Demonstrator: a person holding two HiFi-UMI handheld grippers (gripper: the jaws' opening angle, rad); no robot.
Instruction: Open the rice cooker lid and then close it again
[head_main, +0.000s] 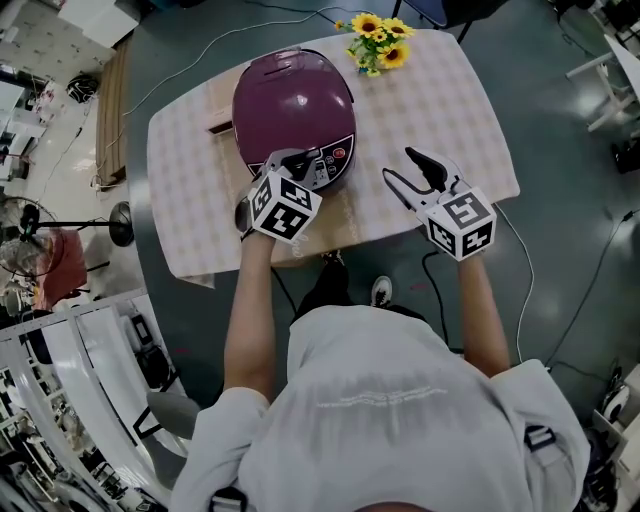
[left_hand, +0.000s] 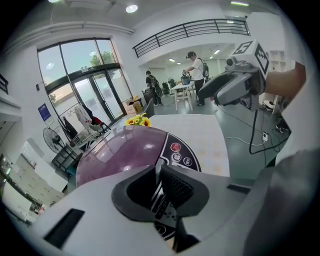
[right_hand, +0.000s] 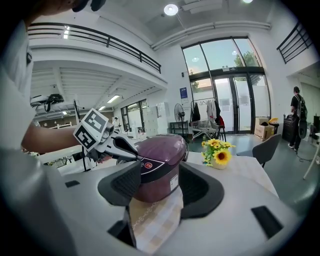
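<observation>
Head view: purple domed rice cooker (head_main: 293, 105) is not yet opened; left hand-held gripper (head_main: 296, 158) is pressed together, right hand-held gripper (head_main: 400, 168) spread

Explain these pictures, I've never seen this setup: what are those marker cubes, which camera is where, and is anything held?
No robot here: a person holds a two-jaw gripper in each hand, and the marker cubes are parts of those grippers. The head view looks steeply down from the person's head; each gripper view rides on one gripper and looks along its jaws. On the cloth-covered table stand a purple rice cooker, closed, and a bunch of sunflowers. The left gripper is over the cooker's front control panel, jaws nearly together with nothing between them. The right gripper is off to the cooker's side, jaws wide apart and empty.
</observation>
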